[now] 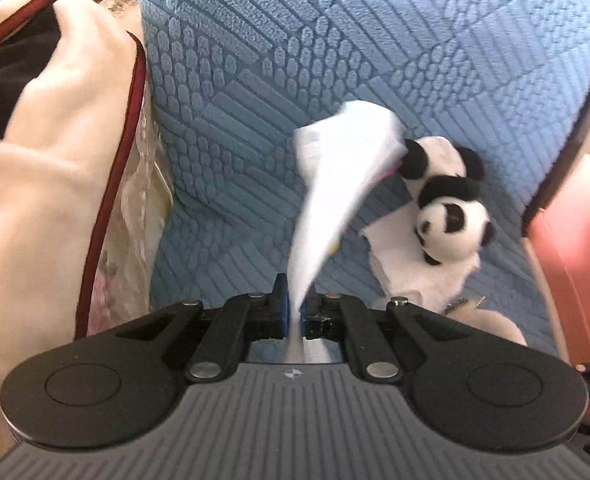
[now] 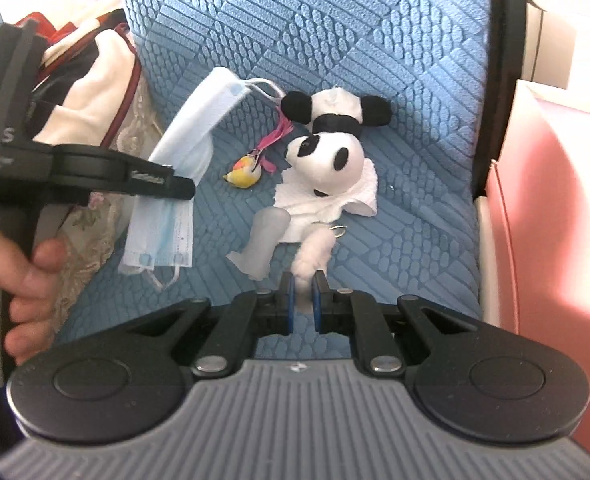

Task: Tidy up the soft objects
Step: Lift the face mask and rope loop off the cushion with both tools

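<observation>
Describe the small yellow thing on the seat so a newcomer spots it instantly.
On the blue textured seat cushion, look between the face mask and the panda plush. The small yellow toy there is the only yellow item, with pink strands trailing from it.

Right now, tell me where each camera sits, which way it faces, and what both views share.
Left wrist: on the left gripper, looking down along its fingers at the blue cushion; the shut jaws pinch a face mask.
Right wrist: on the right gripper, facing down at the same cushion; its jaws pinch a white fluffy strand, and the left gripper and the person's hand show at the left edge.
Shared: panda plush, white tissue under it, mask, cushion.
</observation>
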Available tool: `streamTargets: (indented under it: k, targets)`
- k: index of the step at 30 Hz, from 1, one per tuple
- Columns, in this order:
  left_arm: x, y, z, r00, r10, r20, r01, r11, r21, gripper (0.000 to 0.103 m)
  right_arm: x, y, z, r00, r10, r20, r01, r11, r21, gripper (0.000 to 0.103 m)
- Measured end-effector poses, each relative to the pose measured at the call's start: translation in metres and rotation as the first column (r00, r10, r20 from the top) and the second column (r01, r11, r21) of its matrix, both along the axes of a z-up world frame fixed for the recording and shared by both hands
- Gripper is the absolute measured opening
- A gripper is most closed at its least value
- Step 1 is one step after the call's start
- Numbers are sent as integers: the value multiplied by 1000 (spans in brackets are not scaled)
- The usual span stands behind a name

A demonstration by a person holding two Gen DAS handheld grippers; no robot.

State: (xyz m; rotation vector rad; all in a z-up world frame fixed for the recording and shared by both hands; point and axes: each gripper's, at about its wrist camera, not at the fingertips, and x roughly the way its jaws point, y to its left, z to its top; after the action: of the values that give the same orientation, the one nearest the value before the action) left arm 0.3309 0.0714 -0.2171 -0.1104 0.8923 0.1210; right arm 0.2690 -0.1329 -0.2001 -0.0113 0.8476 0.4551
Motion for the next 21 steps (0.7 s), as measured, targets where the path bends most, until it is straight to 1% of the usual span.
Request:
streamTargets:
  k: [4,9,15,17,21]
  targets:
    - [-24,-7,10,1000,12,14,-11,998,-61,7,-9,-4,5,1000,-21,8,20,1000,12,12]
    - [-46,-11,15,1000,16,23,-15,997,-81,6,-22,-6,12,999,-23,22,23,999,24,12]
    - [-72,-8,18,999,31,35,-25,990,-140,6,-34,-17,17,999,-43,30,42,998,36,12]
    - [-74,-7,16,999,26,26,-21,989,-148,6,-37,-22,19,998,-52,35,51,998,34,12]
    - [-90,-11,21,999,29,41,-22,987,-162,6,-41,-30,22,997,-66,44,65,998,24,12]
